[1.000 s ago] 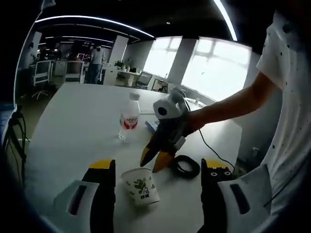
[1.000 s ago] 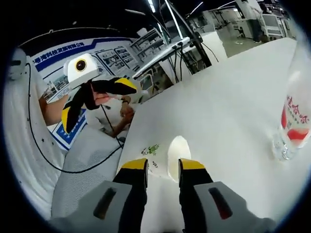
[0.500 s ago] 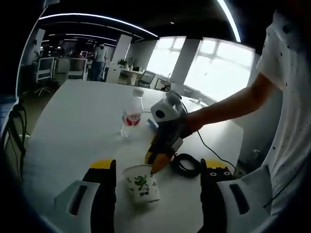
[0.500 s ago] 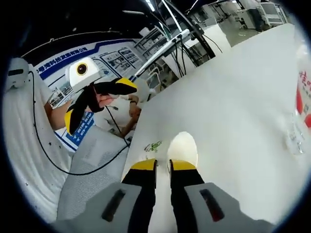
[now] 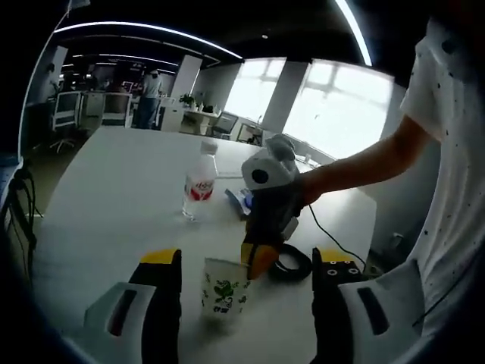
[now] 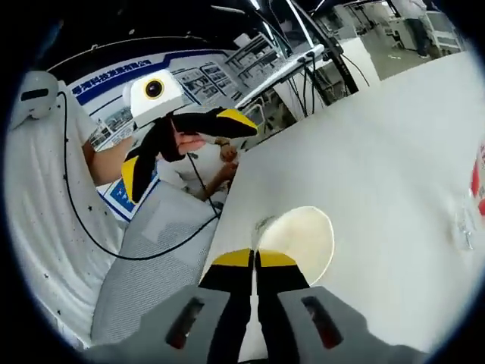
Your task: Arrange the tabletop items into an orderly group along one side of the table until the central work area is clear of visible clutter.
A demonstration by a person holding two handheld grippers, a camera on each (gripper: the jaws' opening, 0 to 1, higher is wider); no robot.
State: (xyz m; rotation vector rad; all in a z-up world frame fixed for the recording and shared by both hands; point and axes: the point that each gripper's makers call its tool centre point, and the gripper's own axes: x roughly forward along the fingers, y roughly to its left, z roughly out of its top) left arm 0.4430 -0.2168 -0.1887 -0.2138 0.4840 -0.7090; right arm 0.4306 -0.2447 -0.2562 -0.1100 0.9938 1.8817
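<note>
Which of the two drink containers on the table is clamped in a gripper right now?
The paper cup: the right gripper pinches its rim. The water bottle stands free, farther back on the table.

Matt white tabletop [image 5: 114, 205], smooth, with a soft sheen where window light falls across it. The paper cup [image 5: 224, 287] looks matt and papery outside, green print on white; in the right gripper view its inside [image 6: 299, 239] is a smooth, pale cream. The bottle [image 5: 198, 186] is clear glossy plastic with a white cap and a red label. The right hand-held gripper [image 5: 256, 258] has a hard grey plastic body and glossy yellow tips. The black cable coil [image 5: 292, 260] reads as smooth rubbery sheathing. The person's sleeve [image 5: 447, 98] is soft white cloth, finely speckled.
</note>
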